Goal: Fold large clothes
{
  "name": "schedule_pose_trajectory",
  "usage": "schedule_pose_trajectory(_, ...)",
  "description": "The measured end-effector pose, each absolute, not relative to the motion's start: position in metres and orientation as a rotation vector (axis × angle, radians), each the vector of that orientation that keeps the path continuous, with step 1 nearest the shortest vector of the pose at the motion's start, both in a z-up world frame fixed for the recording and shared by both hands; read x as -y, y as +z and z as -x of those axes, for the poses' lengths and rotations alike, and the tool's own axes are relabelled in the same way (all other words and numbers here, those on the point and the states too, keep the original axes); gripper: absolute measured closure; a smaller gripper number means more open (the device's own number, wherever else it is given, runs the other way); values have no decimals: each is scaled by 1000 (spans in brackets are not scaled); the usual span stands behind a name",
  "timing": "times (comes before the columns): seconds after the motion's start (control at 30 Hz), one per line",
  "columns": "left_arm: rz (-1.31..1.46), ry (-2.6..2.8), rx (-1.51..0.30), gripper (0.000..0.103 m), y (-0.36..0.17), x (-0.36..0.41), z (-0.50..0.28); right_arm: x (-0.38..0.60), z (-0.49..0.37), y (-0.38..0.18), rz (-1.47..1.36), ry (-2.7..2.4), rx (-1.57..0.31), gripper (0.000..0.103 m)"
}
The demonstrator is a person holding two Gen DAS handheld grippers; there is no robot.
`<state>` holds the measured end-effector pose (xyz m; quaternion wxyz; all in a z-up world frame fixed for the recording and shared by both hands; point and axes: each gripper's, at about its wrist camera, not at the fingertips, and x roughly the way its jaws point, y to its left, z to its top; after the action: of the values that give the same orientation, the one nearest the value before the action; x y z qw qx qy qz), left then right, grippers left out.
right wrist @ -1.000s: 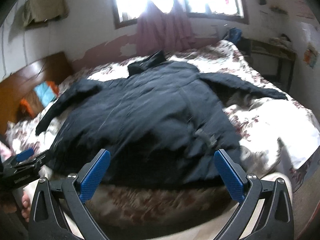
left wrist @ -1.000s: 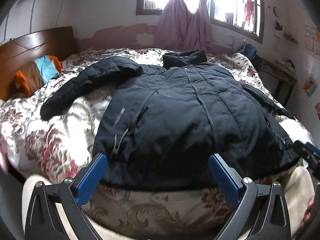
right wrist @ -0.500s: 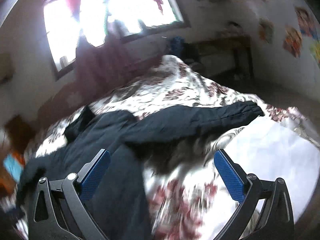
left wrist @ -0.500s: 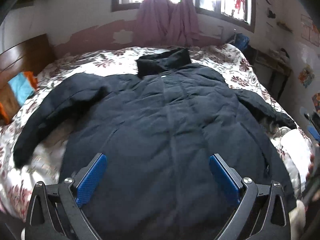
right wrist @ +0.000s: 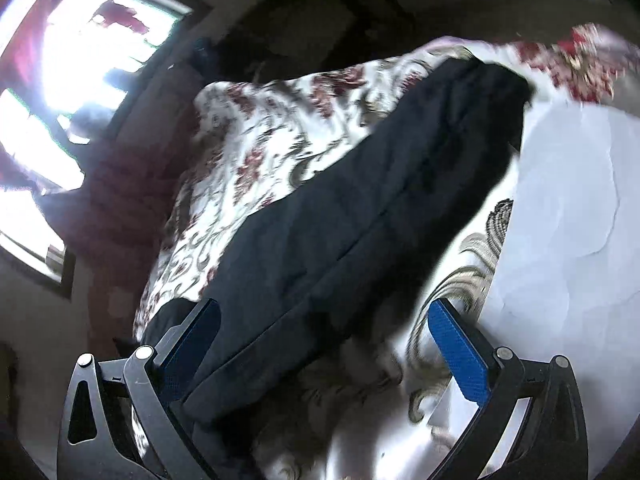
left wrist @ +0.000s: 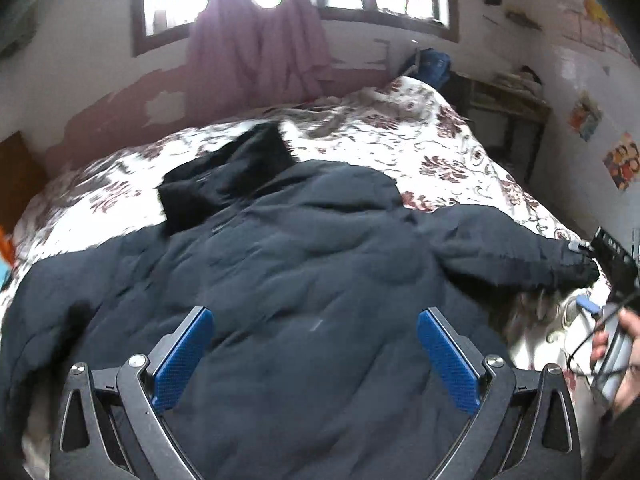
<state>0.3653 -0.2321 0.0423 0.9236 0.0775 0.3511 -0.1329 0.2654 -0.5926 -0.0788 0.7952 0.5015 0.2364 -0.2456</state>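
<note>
Dark jacket (left wrist: pixel 304 280) spread flat on bed (left wrist: pixel 440 152). Sleeve (right wrist: pixel 380 200) running away w/ long axis ahead of right hand-held gripper (right wrist: pixel 324 344), nearer one. Both jaws apart, holding nothing; left hand-held gripper (left wrist: pixel 314 354) over jacket body.

Jacket (left wrist: pixel 304 280): dark navy quilted cloth, matt, puffy. Bedspread (left wrist: pixel 440 148): floral satin-like cloth, slight sheen. Left claw (left wrist: pixel 316 360): black matt plastic frame, blue textured pads (left wrist: pixel 182 360), metal screws. Curtain (left wrist: pixel 260 48): mauve cloth.

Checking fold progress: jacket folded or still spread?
Spread. The jacket lies flat on the bed, its sleeve stretched outward, no fold visible.
</note>
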Motion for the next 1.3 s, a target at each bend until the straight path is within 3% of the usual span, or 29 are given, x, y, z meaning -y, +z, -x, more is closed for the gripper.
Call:
schedule_pose_trajectory(0.17, -107, -278, -714, 0, 31, 272, -404, 605, -296, -79, -981, -604, -586, 2)
schedule_pose_trajectory(0.33, -33, -238, -763, 0, 12, 283, -430, 614, -323, -89, -1025, -614, -630, 39)
schedule_pose_trajectory(0.37, -24, -233, -781, 0, 6, 286, -436, 616, -323, -91, -1039, -617, -621, 42)
schedule_pose_trajectory(0.43, -24, -252, -796, 0, -2, 293, -446, 618, -318, -93, -1061, -638, -581, 64)
schedule_pose_trajectory(0.63, -202, -269, -919, 0, -39, 332, -469, 623, -303, -98, -1113, -566, -476, 86)
schedule_pose_trajectory(0.83, -199, -312, -934, 0, -35, 329, -468, 616, -296, -72, -1026, -513, -362, 94)
schedule_pose_trajectory(1.03, -80, -348, -840, 0, 19, 245, -433, 573, -300, 12, -697, -471, -234, 95)
schedule_pose_trajectory(1.17, -30, -284, -831, 0, 45, 167, -405, 482, -313, 80, -313, -336, -162, 95)
schedule_pose_trajectory(1.3, 67, -189, -815, 0, 61, 81, -379, 357, -323, 105, 82, -123, -174, 95)
